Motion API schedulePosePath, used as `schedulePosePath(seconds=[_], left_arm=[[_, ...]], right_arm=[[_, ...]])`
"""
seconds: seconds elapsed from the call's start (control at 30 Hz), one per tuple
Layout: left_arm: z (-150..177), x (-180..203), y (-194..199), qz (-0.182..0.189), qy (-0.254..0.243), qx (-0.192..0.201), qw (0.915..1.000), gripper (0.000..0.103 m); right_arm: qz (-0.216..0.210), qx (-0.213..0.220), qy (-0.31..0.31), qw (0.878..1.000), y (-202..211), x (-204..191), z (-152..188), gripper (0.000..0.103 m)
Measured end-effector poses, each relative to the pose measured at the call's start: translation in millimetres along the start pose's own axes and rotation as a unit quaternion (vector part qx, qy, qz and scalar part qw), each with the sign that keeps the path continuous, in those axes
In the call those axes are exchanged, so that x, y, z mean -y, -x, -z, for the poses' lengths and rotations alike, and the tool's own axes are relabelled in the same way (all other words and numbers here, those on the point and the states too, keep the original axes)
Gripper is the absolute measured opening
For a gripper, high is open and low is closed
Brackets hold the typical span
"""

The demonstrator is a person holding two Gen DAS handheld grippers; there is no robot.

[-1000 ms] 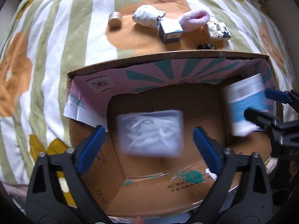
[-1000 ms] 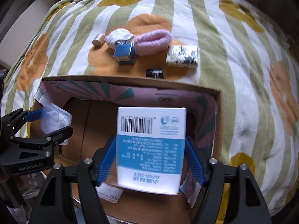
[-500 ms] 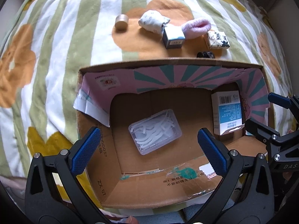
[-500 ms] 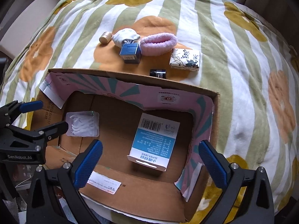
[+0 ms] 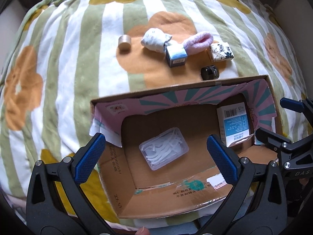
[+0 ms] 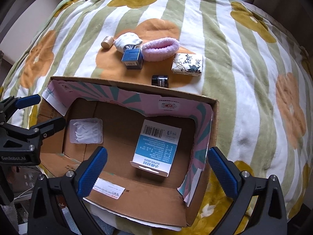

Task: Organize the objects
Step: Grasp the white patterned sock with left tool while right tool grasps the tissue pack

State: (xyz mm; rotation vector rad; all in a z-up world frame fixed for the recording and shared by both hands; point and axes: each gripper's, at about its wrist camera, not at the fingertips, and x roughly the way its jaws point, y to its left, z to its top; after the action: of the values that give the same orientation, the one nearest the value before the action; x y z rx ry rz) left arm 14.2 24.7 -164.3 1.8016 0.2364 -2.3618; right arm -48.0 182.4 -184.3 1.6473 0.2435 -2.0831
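Both grippers have drawn back and up from the cardboard box (image 6: pixel 213 117) since a second ago, when each was over it with an item; the clear case of floss picks (image 5: pixel 164 148) and the blue-and-white carton (image 6: pixel 156 146) now lie on the box floor, well apart. Left gripper (image 5: pixel 156 156): jaws spread wide, holding nothing. Right gripper (image 6: pixel 156 171): the same.

Remaining on the bed blanket (image 6: pixel 225 39), beyond the far wall of the box:
- gold cap (image 6: pixel 107 42): small, hard, probably apt to roll; grip across its sides.
- white sock bundle (image 6: pixel 127 41) and pink fluffy item (image 6: pixel 160 49): soft, light, compressible; pinch mid-body.
- blue box (image 6: pixel 132 59): stiff card, touching both soft items; take by opposite flat faces.
- patterned packet (image 6: pixel 187 64): appears soft-wrapped; grip across the short width.
- black jar (image 6: pixel 160 80): just beside the box wall, likely smooth and the heaviest; grip firmly across its body.
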Motion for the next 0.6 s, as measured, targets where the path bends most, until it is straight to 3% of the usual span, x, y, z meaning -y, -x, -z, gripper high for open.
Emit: schedulePosePath(seconds=[0.27, 0.6], left_arm=[[-30, -5, 24, 0.013, -0.004, 0.021, 0.9997, 0.103], [-102, -26, 40, 0.033, -0.019, 0.058, 0.9976, 0.103]], right_arm=[[0.015, 0.049, -0.013, 0.999, 36, 10, -24, 0.102], [0.027, 0.090, -0.047, 0.994, 56, 35, -72, 0.102]])
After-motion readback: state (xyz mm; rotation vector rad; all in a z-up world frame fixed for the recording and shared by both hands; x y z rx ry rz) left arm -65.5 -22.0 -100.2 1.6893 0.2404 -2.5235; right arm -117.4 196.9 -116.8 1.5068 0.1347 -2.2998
